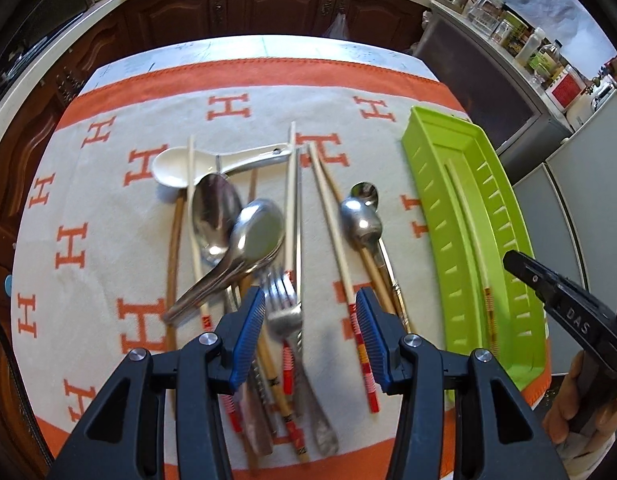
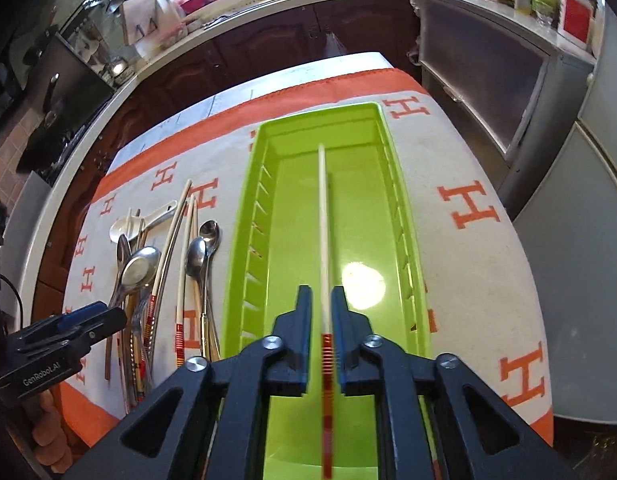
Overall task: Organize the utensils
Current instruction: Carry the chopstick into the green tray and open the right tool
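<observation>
A heap of utensils lies on the orange-and-white cloth: metal spoons [image 1: 236, 216], a white ceramic spoon [image 1: 176, 168], a fork [image 1: 282, 304], a knife [image 1: 298, 240] and several chopsticks [image 1: 340, 240]. My left gripper [image 1: 310, 320] hovers open just above the fork and knife, its blue pads [image 1: 250, 320] clear of them. One pale chopstick with a red banded end [image 2: 322, 220] lies lengthwise in the green tray [image 2: 400, 208]. My right gripper [image 2: 322, 304] stands over it, jaws slightly apart, with a gap on each side of the chopstick.
The tray [image 1: 424, 184] sits right of the heap, along the cloth's right edge. Dark wooden cabinets [image 1: 268, 4] and a counter run behind the table. A grey cabinet [image 2: 488, 80] with jars on top stands at the right. A hand [image 1: 576, 400] holds the right gripper's grip.
</observation>
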`<state>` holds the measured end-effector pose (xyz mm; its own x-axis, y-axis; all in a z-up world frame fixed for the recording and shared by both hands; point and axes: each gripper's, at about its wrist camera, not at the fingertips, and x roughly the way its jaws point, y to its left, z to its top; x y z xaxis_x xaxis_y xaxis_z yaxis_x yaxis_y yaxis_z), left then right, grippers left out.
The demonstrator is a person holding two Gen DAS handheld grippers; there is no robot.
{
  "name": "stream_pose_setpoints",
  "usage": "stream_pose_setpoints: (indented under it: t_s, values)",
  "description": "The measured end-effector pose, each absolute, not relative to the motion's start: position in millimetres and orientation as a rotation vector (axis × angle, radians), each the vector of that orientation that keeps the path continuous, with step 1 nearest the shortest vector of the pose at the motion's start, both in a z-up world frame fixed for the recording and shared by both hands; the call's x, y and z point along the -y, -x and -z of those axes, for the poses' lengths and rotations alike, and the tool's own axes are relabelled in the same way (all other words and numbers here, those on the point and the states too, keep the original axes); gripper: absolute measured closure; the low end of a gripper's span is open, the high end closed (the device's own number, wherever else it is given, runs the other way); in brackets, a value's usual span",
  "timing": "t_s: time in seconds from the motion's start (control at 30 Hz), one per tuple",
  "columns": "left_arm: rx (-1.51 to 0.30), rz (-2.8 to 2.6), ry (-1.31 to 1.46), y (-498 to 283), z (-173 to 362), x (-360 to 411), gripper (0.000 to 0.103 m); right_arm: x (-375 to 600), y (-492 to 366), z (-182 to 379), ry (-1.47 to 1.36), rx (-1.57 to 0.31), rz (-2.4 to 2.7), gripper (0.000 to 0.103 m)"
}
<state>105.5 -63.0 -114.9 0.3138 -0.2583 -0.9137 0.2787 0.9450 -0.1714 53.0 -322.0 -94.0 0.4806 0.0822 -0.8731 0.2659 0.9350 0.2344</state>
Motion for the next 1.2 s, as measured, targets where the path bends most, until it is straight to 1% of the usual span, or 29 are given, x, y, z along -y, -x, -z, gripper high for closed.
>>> stream_pose_setpoints:
  t_s: [0.07,0.2,0.3,0.43,0.47,0.63,0.77,0.8,0.87,0.93,1.03,1.2]
  values:
    - [-1.206,0.357,-0.021,-109.9,119.7,73.2,0.057,324.4,-50.2,93.0,-0.393,-1.045,0.114,0.078]
    - [-1.234,0.336,0.021,-118.3,134.1,83.9,0.058,328.1,-42.0,81.9,-0.397,-0.980,0.113,0.078]
    - [-1.236,0.305,0.047,-120.3,142.9,87.0,0.061,327.0,-38.6,75.0,-0.401,-0.954,0.105,0.078]
    - [-1.243,0.257,0.014,-120.0,156.0,91.6,0.073,322.5,-33.3,68.6,-0.391,-0.938,0.094,0.078]
    - [-1.239,0.255,0.003,-119.2,157.5,93.9,0.074,321.5,-31.8,67.6,-0.386,-0.936,0.093,0.078]
    - [-1.220,0.234,-0.074,-113.8,165.0,107.0,0.075,318.5,-29.1,68.7,-0.379,-0.936,0.089,0.078]
    - [-1.170,0.209,-0.152,-105.7,167.9,120.5,0.075,317.4,-28.1,74.0,-0.383,-0.948,0.086,0.078]
    - [-1.156,0.211,-0.159,-103.7,168.4,122.3,0.077,317.7,-28.0,75.2,-0.384,-0.951,0.087,0.078]
    - [-1.149,0.240,-0.153,-100.3,168.5,123.7,0.098,318.0,-28.2,78.2,-0.387,-0.959,0.090,0.078]
    - [-1.145,0.248,-0.139,-98.2,168.6,122.4,0.098,318.3,-27.8,80.3,-0.391,-0.963,0.091,0.078]
    - [-1.168,0.274,-0.042,-99.4,166.1,106.9,0.100,318.3,-26.1,80.2,-0.397,-0.962,0.089,0.078]
    - [-1.142,0.309,0.056,-97.8,139.7,89.0,0.100,320.9,-24.1,79.0,-0.409,-0.954,0.090,0.078]
